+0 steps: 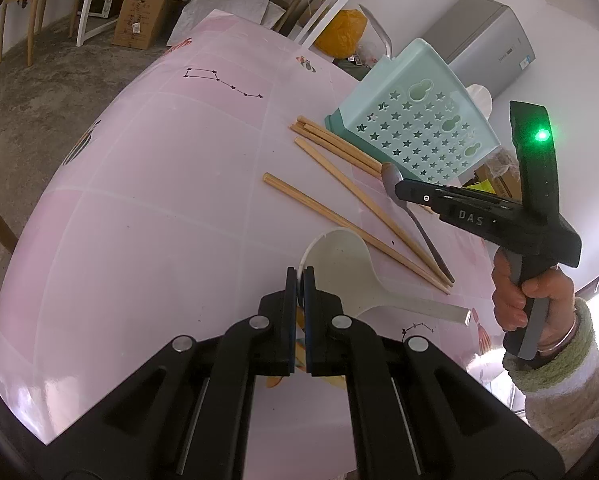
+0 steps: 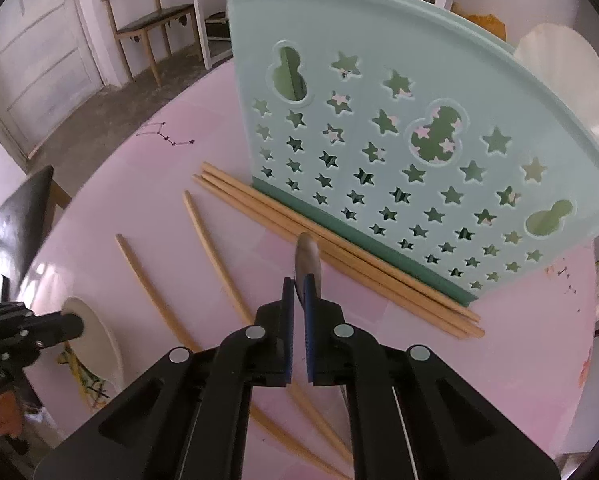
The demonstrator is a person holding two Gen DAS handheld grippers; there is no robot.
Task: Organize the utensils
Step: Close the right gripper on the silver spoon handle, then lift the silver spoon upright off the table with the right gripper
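A pink tabletop printed with star constellations carries loose wooden chopsticks beside a mint utensil holder with star cut-outs. The left hand-held gripper is clamped on a white rice paddle; the right hand-held gripper is clamped on a metal spoon. Behind stand a wooden bench, cardboard boxes and a grey fridge.
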